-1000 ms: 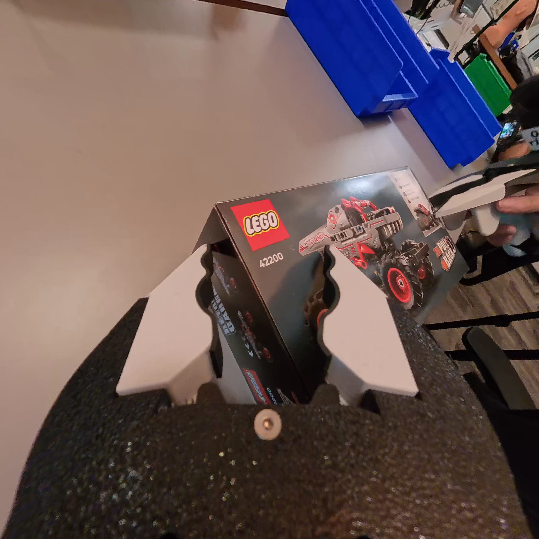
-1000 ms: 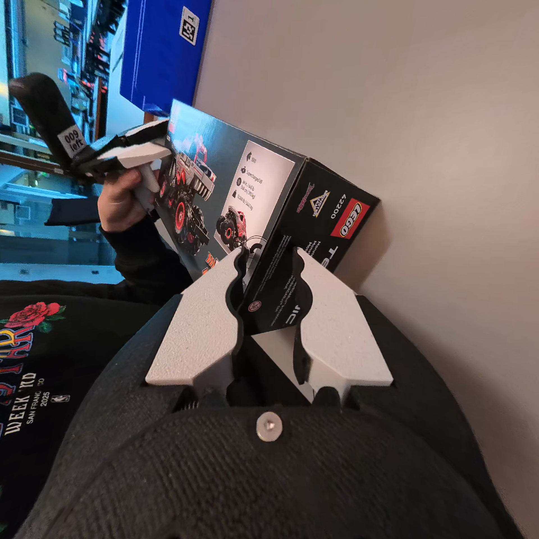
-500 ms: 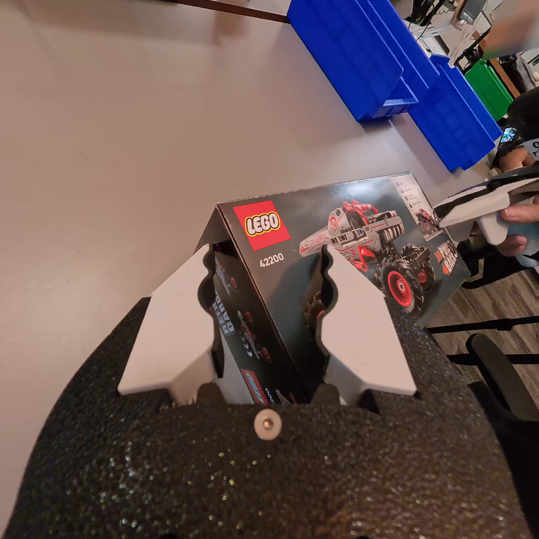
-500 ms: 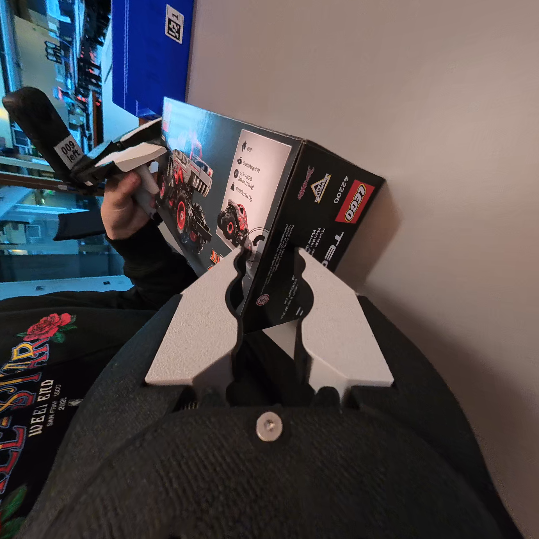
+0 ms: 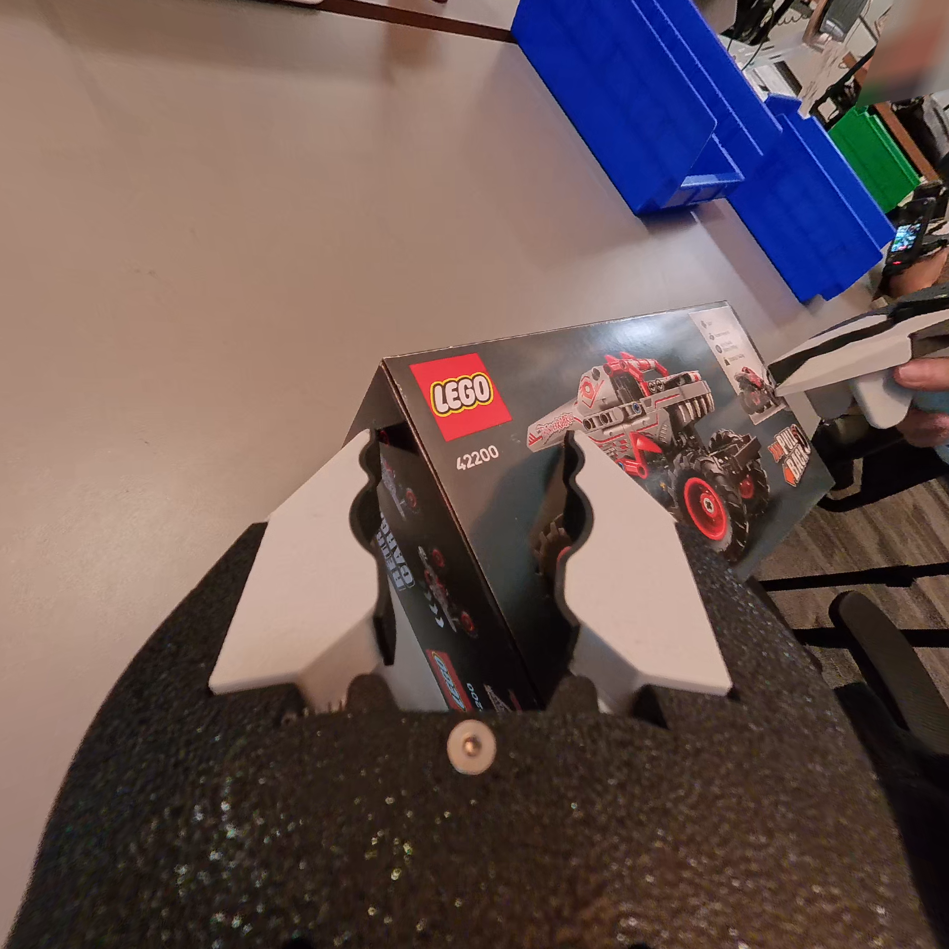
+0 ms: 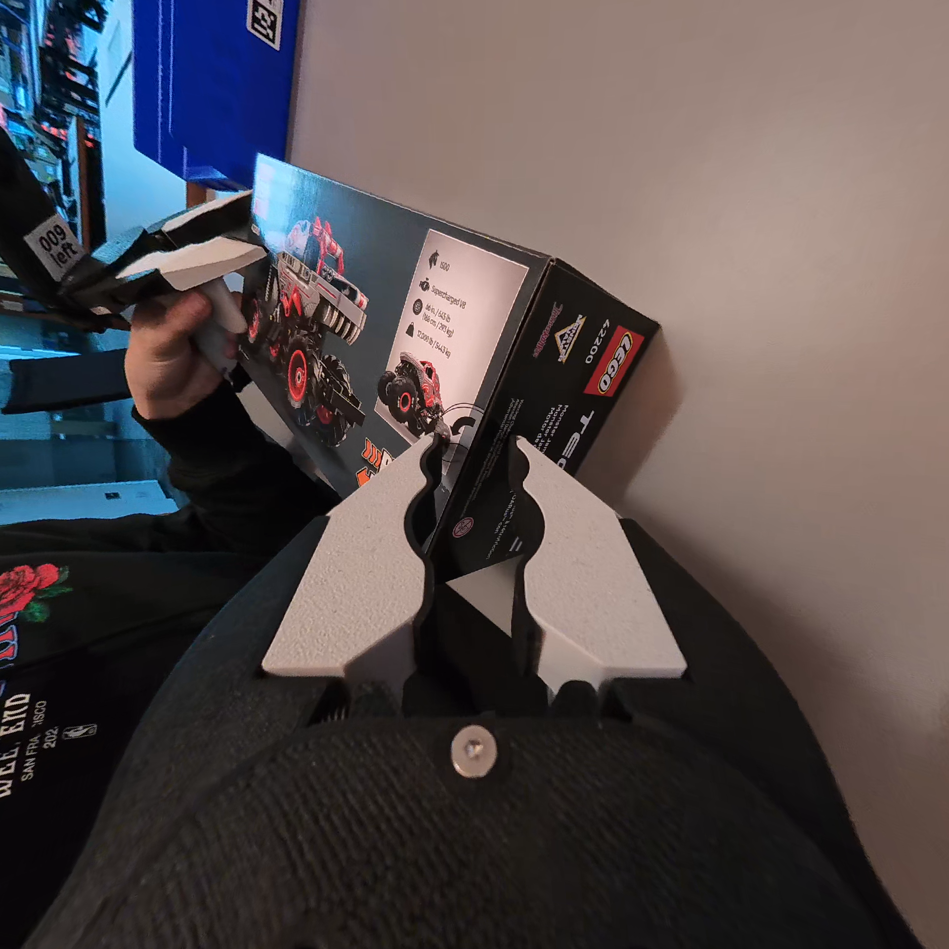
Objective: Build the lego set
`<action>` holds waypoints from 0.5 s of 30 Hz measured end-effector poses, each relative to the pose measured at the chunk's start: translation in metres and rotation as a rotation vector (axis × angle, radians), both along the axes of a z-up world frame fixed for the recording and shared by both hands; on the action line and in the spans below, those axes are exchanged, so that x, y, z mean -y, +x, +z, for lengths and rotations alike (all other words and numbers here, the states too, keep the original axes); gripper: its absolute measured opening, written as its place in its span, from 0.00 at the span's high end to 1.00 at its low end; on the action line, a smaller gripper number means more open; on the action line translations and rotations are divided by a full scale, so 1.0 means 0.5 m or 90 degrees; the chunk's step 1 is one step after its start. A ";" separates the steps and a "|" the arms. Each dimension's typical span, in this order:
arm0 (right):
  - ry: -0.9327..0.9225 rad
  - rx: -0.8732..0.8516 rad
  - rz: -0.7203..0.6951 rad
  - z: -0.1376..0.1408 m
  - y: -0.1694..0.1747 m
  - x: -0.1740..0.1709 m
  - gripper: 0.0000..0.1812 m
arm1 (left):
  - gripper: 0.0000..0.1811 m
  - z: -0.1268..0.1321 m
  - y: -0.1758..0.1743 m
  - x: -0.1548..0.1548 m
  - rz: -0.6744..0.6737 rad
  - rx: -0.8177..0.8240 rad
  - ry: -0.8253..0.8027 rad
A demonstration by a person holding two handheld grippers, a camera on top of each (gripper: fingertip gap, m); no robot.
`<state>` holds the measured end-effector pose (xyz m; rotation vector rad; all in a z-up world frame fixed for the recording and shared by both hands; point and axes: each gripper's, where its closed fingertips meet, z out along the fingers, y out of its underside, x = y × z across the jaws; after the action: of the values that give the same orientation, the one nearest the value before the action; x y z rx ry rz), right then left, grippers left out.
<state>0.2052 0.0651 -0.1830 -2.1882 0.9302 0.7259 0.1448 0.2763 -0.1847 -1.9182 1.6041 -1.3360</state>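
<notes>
A dark Lego set box (image 5: 544,369) with a red and grey monster truck printed on it is held tilted between both grippers. My left gripper (image 5: 464,447) is shut on the end that bears the red logo square, its white fingers straddling that end's edge. My right gripper (image 6: 475,441) is shut on the opposite end of the box (image 6: 369,267). Each gripper also shows in the other's view: the right one (image 5: 780,377) at the box's far corner, the left one (image 6: 251,236) held by a hand (image 6: 164,354). The box's far long edge lies close to the beige table (image 5: 205,257).
Two blue bins (image 5: 642,102) (image 5: 811,205) stand at the table's back right, with a green bin (image 5: 873,149) behind them. A blue bin (image 6: 215,77) also shows in the right wrist view. A dark chair (image 5: 893,667) and wood floor lie past the table edge. The person's dark-shirted torso (image 6: 77,616) is close.
Both grippers keep their hold on the box. The box has only rocked slightly against the table; nothing was taken or let go.
</notes>
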 end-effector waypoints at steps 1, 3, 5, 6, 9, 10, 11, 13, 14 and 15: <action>-0.001 0.003 0.000 0.000 0.000 0.000 0.87 | 0.62 0.000 0.000 0.000 0.000 0.000 0.001; -0.006 0.006 0.000 0.001 -0.001 0.001 0.88 | 0.62 0.000 0.000 0.000 0.000 0.001 0.001; -0.014 0.014 0.000 0.001 -0.001 0.000 0.88 | 0.62 0.000 0.000 0.000 0.001 0.001 0.000; -0.018 0.016 0.002 0.002 -0.002 0.000 0.88 | 0.62 0.000 0.000 0.000 0.001 0.002 -0.001; -0.029 0.013 0.005 0.001 -0.002 0.000 0.88 | 0.62 0.000 0.000 0.000 0.001 0.002 -0.002; -0.033 0.016 0.006 0.001 -0.002 -0.001 0.87 | 0.62 0.000 0.000 0.000 0.002 0.002 -0.002; -0.037 0.019 0.009 0.001 -0.002 -0.001 0.87 | 0.62 0.000 0.000 0.000 0.003 0.002 -0.002; -0.044 0.024 0.016 0.001 -0.002 -0.002 0.87 | 0.62 0.000 0.000 0.000 0.004 0.002 -0.002; -0.047 0.026 0.019 0.001 -0.001 -0.003 0.87 | 0.62 0.000 0.000 0.000 0.004 0.001 -0.002; -0.049 0.029 0.024 0.000 -0.001 -0.004 0.87 | 0.62 0.000 0.001 0.000 0.005 0.001 -0.003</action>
<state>0.2048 0.0669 -0.1829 -2.2851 0.9101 0.6643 0.1451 0.2764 -0.1849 -1.9230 1.5922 -1.3393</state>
